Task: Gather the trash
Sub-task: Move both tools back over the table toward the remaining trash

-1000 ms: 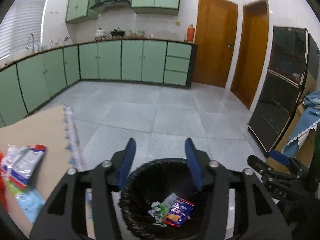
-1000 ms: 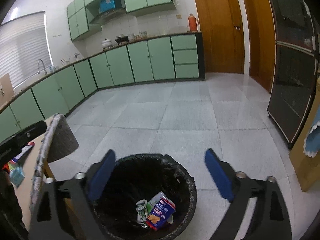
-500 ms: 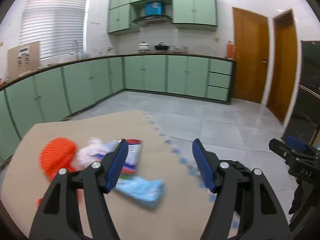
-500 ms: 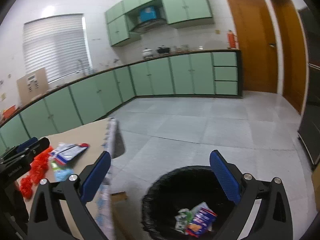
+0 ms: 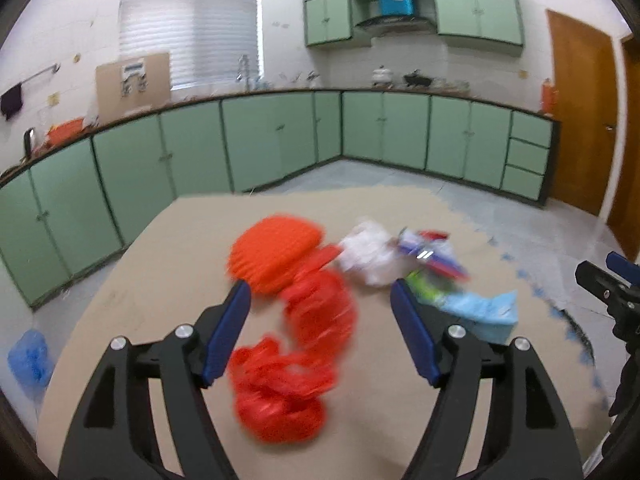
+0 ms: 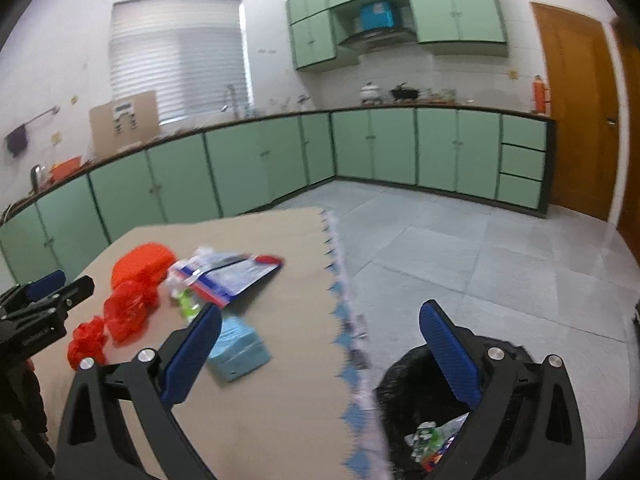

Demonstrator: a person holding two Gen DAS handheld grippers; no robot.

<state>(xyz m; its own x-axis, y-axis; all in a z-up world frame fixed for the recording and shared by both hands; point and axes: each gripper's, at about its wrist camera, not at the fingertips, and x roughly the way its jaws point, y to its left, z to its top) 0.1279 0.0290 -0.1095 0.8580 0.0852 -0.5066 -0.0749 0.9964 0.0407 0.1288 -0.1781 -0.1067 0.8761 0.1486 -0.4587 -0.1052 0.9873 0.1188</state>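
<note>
Green cabinets (image 5: 280, 140) line the kitchen behind the tan table (image 5: 168, 264). My left gripper (image 5: 320, 304) is empty, its jaws opening, with red crumpled bags (image 5: 316, 312) blurred on the table between and beyond the fingers. A second ago this view looked down into the black-lined bin; now it faces the table's litter. My right gripper (image 6: 320, 320) stands wide apart and empty, one finger over the table, the other over the bin (image 6: 412, 384), which has slid to the lower right since then. Beyond lie an orange ribbed piece (image 5: 276, 252), white crumpled plastic (image 5: 368, 256), a blue-white wrapper (image 6: 236, 276) with its long axis running toward the table's fringed edge, and a pale blue pack (image 6: 238, 346).
</note>
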